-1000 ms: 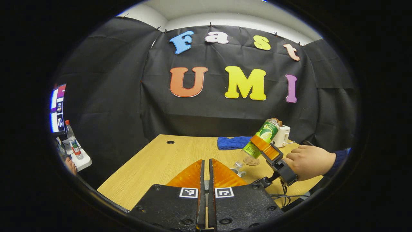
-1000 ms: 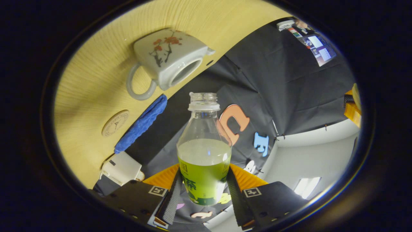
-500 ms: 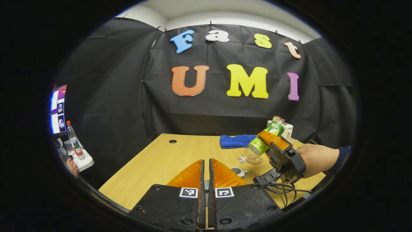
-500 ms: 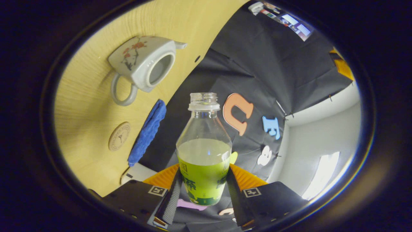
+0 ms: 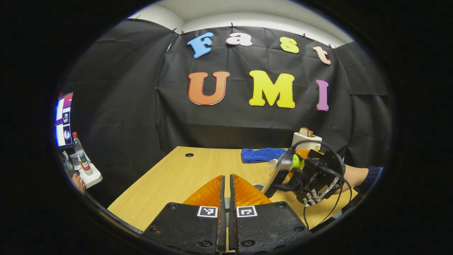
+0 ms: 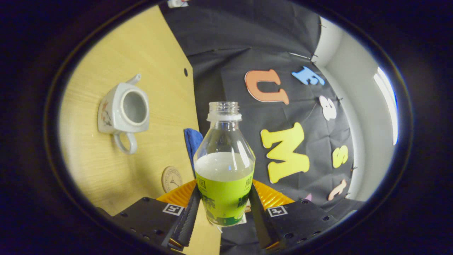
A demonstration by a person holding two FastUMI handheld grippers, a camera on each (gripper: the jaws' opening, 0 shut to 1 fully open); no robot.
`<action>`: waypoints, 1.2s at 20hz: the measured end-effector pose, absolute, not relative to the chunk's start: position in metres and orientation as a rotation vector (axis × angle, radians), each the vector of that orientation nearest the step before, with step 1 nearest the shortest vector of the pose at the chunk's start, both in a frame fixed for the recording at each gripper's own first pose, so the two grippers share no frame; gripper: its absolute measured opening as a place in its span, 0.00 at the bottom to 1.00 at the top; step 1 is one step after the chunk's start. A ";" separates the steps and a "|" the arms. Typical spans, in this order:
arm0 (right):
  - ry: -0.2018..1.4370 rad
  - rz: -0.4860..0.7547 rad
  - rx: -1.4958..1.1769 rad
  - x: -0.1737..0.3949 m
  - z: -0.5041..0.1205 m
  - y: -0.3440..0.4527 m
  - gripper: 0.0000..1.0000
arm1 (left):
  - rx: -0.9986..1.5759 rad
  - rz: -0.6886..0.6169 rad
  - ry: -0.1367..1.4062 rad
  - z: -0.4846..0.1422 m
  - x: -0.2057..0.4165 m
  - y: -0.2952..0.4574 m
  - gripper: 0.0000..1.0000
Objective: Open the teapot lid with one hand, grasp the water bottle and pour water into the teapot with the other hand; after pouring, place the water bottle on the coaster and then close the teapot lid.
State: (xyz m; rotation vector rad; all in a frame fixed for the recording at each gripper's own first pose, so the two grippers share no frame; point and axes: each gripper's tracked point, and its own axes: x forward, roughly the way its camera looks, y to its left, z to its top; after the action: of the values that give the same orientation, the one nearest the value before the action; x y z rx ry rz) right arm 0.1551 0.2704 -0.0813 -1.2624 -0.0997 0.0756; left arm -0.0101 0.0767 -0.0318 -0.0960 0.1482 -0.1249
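Blue cloth (image 6: 192,141) and coaster (image 6: 171,179) sit on the worktop (image 6: 155,63) near the lidless teapot (image 6: 124,110). Right gripper (image 6: 223,209) jaws pinch the water bottle (image 6: 224,166), now swung back off the teapot compared to a second ago. Left gripper (image 5: 227,191) jaws look pressed together; can't tell on what

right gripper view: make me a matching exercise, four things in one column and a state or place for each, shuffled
Things:
1. water bottle
2. teapot
3. coaster
4. blue cloth

States or places:
A. lid off, mouth open
B. bare, nothing on it
C. uncapped, between the right hand-held gripper fingers
D. at the table's edge by the black wall

Pairs: 1-C, 2-A, 3-B, 4-D
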 end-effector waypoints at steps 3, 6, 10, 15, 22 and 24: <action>-0.039 0.111 -1.131 0.159 -0.085 0.267 0.73 | -0.111 -0.135 0.152 -0.031 -0.010 0.074 0.05; 0.020 0.128 -0.964 0.169 -0.085 0.260 0.73 | -0.103 -0.143 0.156 -0.033 -0.010 0.071 0.05; 0.091 0.143 -0.704 0.186 -0.084 0.249 0.73 | -0.089 -0.151 0.158 -0.034 -0.009 0.067 0.05; 0.163 0.208 -0.422 0.206 -0.097 0.249 0.72 | -0.086 -0.171 0.166 -0.037 -0.009 0.062 0.05; 0.185 0.232 -0.061 0.238 -0.103 0.262 0.71 | -0.107 -0.144 0.178 -0.043 -0.001 0.069 0.06; 0.199 0.224 -0.001 0.248 -0.111 0.264 0.74 | -0.108 -0.150 0.183 -0.046 0.000 0.067 0.05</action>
State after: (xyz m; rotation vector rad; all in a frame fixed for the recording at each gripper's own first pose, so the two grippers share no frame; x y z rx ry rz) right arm 0.2476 0.2642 -0.1107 -0.0008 0.1991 0.2238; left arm 0.0003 0.0668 -0.0457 -0.1077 0.1829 -0.1496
